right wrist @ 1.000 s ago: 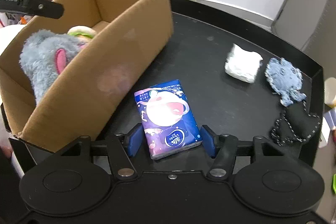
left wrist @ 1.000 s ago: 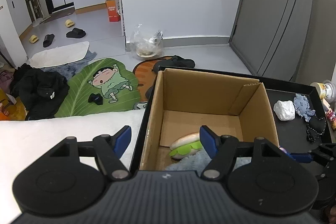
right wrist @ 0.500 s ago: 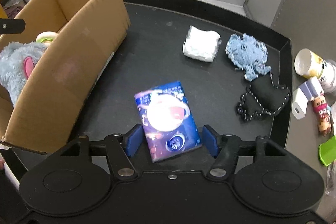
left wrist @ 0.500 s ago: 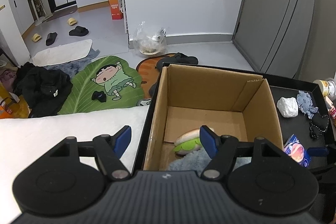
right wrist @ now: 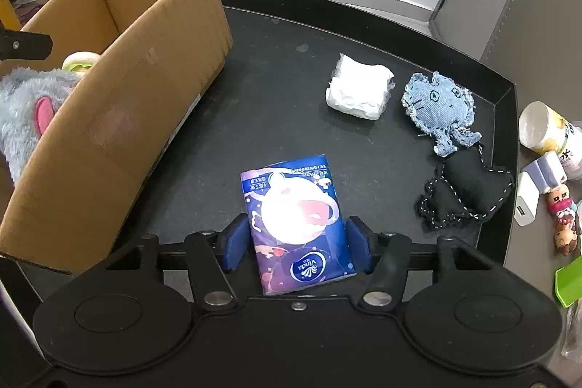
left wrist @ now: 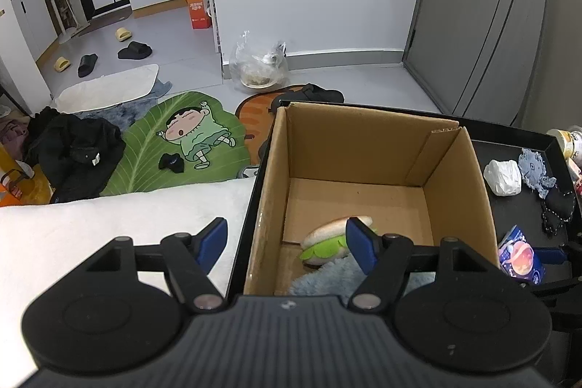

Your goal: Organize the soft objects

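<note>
My right gripper (right wrist: pixel 297 244) straddles the near end of a blue tissue pack (right wrist: pixel 296 220), one finger on each side; whether the pads press it is unclear. The pack also shows in the left wrist view (left wrist: pixel 520 257). On the black tray (right wrist: pixel 276 35) lie a white tissue pack (right wrist: pixel 358 91), a denim plush (right wrist: pixel 438 106) and a black stitched plush (right wrist: pixel 467 193). The cardboard box (left wrist: pixel 363 148) holds a burger plush (left wrist: pixel 327 240) and a grey-blue furry plush (right wrist: pixel 22 104). My left gripper (left wrist: pixel 287 244) is open and empty above the box's near left corner.
Right of the tray stand a yellow-white can (right wrist: pixel 545 130), a white charger (right wrist: pixel 525 204), small figurines (right wrist: pixel 563 219) and a green item (right wrist: pixel 569 279). A white fleecy surface (left wrist: pixel 91 235) lies left of the tray. Beyond the tray are floor mats and slippers.
The right gripper has turned right and pulled back from the box with the blue pack between its fingers. The left gripper has risen slightly over the box.
</note>
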`<state>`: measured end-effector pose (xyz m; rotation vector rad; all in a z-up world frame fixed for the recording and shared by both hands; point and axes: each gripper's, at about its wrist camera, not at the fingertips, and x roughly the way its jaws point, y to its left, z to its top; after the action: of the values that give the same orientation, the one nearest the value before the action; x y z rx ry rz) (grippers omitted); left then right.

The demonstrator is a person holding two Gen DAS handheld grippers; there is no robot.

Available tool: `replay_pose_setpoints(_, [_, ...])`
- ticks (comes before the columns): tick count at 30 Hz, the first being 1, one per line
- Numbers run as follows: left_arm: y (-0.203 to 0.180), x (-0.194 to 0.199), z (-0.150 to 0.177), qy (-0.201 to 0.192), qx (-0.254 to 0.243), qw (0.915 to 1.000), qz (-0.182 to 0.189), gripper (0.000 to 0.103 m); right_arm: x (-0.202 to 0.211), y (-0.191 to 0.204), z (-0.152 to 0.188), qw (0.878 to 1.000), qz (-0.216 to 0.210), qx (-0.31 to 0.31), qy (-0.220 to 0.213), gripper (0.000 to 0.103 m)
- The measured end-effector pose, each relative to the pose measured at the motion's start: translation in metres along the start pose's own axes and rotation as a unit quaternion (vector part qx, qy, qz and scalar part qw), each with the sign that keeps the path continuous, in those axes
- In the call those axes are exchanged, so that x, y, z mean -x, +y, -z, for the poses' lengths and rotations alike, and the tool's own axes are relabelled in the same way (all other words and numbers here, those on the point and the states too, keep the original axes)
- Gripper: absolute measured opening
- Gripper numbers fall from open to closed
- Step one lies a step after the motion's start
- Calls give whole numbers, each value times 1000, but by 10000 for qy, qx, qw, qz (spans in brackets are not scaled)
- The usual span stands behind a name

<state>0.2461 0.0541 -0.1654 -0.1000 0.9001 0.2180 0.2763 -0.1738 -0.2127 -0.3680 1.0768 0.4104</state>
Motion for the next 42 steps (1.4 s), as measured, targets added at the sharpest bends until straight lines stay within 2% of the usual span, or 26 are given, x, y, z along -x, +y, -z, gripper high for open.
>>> replay_pose_setpoints(9, [3, 0, -1, 13, 74, 10000, -2, 70, 15, -10, -3, 9994, 147, -261, -200, 54])
replay_pose_setpoints(15, [7, 0, 0, 65, 148, 9999, 7, 70, 29, -23, -3, 9969, 141, -708, -316, 54])
replay_pose_setpoints(19, [8, 2, 0, 48, 126, 9999, 4, 70, 43, -23, -6, 9953, 147, -806, -523, 54])
replay_pose_setpoints(29, [17, 0, 2, 142, 274, 9995, 10, 70, 74, -2, -27, 9919, 123, -698, -1053, 54])
replay_pose_setpoints(42, [29, 1, 4, 82, 374, 9991, 191, 70, 90, 30, -61, 9896, 63, -478, -1356, 54])
